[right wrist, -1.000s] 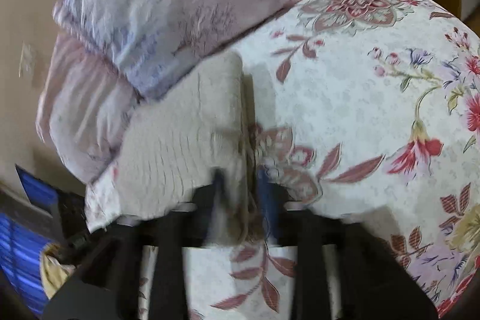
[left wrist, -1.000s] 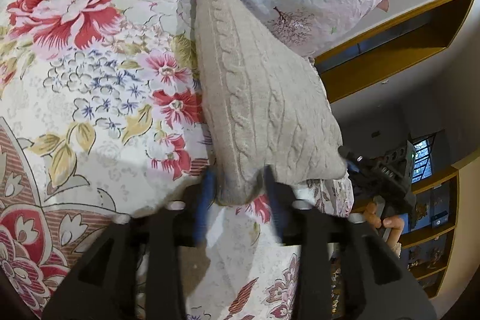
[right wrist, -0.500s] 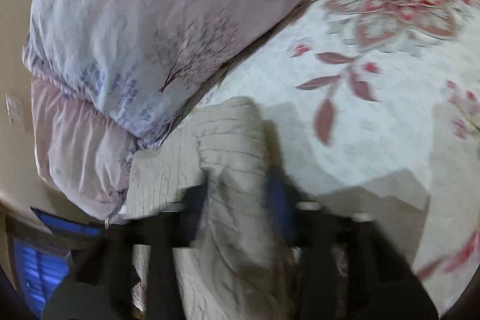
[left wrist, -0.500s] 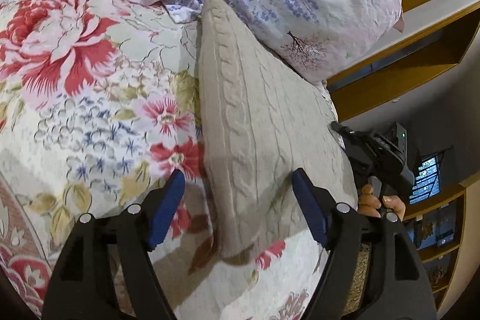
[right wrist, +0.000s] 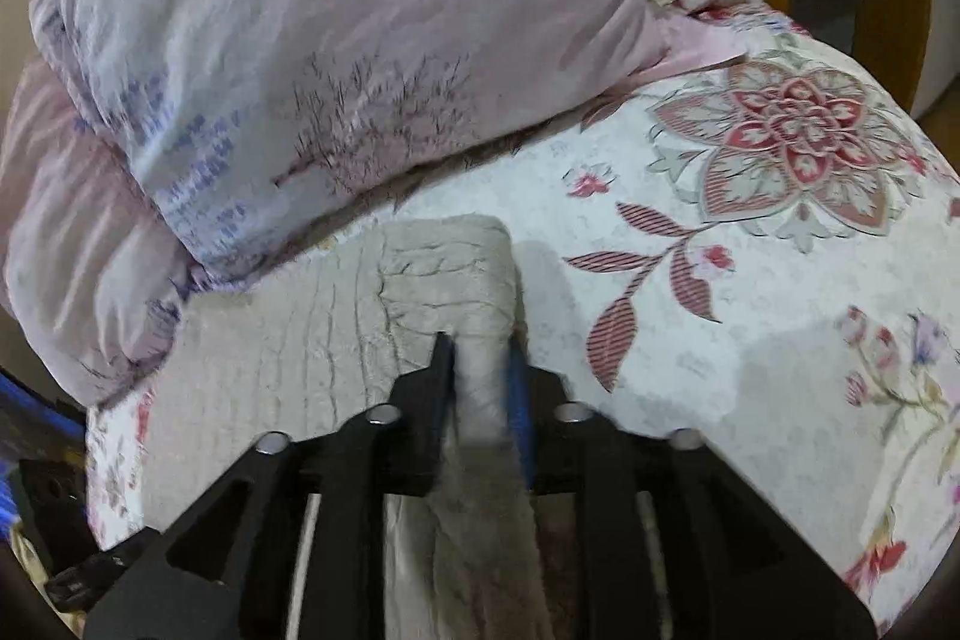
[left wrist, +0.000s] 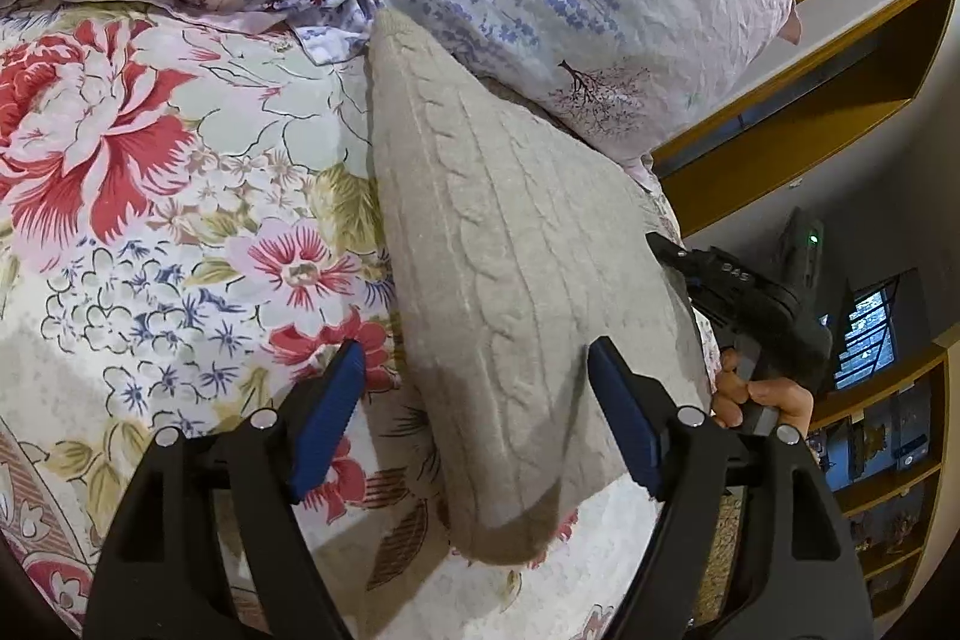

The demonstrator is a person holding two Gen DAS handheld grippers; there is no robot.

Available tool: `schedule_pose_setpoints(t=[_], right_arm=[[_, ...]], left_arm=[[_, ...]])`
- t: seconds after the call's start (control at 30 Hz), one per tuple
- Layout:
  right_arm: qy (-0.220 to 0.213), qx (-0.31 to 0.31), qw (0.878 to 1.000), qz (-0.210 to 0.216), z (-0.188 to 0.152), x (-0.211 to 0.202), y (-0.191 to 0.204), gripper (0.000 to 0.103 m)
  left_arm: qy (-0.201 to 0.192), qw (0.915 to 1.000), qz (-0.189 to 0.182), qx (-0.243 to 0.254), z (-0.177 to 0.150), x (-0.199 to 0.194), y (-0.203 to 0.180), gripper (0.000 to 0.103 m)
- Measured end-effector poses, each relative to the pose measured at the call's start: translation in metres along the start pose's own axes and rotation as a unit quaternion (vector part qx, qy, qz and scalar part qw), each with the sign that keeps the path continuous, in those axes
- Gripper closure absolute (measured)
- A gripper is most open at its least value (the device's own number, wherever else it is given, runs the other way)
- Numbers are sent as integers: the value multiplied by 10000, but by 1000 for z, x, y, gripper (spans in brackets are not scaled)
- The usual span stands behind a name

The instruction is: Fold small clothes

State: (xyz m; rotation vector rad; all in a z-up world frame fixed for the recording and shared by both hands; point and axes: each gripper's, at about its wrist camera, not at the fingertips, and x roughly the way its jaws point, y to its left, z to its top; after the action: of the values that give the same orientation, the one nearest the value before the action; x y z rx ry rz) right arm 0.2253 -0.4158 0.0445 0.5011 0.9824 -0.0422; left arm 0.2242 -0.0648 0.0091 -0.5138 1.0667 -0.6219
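Cable-knit sweater (left wrist: 510,280), beige: judged soft, thick and limp, light enough for one hand, grippy not slippery, nothing fragile; likely to sag and drag on the bedspread when lifted by one point. Best taken at a folded edge or corner, through all layers at once, never mid-panel where only the top layer would come up.

Pinched in the right gripper (right wrist: 480,388): a raised fold of the knit, squeezed narrow between the two fingers (right wrist: 441,382), bunched and running back under the hand. Jaws just eased a touch wider, cloth between them and pads pressing on it. Fold's far end turned over onto the rest of the garment, just short of the pillow (right wrist: 300,40).

Left gripper (left wrist: 474,400): fingers (left wrist: 327,412) spread wide, jaws just widened further, touching nothing. Near end of the sweater seen between and just beyond the two tips, its left edge lying inside the gap, nothing gripped.

Further out: sweater lay flat on the floral bedspread (left wrist: 150,220), long side running away toward the pillows, far end tucked against the lavender-printed one. Right gripper and the person's hand (left wrist: 756,400) visible at the sweater's right edge.
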Motion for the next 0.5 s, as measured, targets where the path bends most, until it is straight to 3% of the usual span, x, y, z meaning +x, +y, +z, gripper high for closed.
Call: schedule_pose_setpoints(t=[0.13, 0.3, 0.5], right_arm=[[-362, -181, 9989, 239, -9, -38, 1, 74], [-259, -732, 9950, 623, -33, -63, 17, 74], [158, -1191, 9924, 268, -63, -36, 22, 72]], left_arm=[[-86, 9999, -55, 15, -2, -7, 0, 27], [-108, 9999, -88, 64, -5, -8, -7, 26], [-152, 9999, -9, 75, -7, -8, -12, 21]])
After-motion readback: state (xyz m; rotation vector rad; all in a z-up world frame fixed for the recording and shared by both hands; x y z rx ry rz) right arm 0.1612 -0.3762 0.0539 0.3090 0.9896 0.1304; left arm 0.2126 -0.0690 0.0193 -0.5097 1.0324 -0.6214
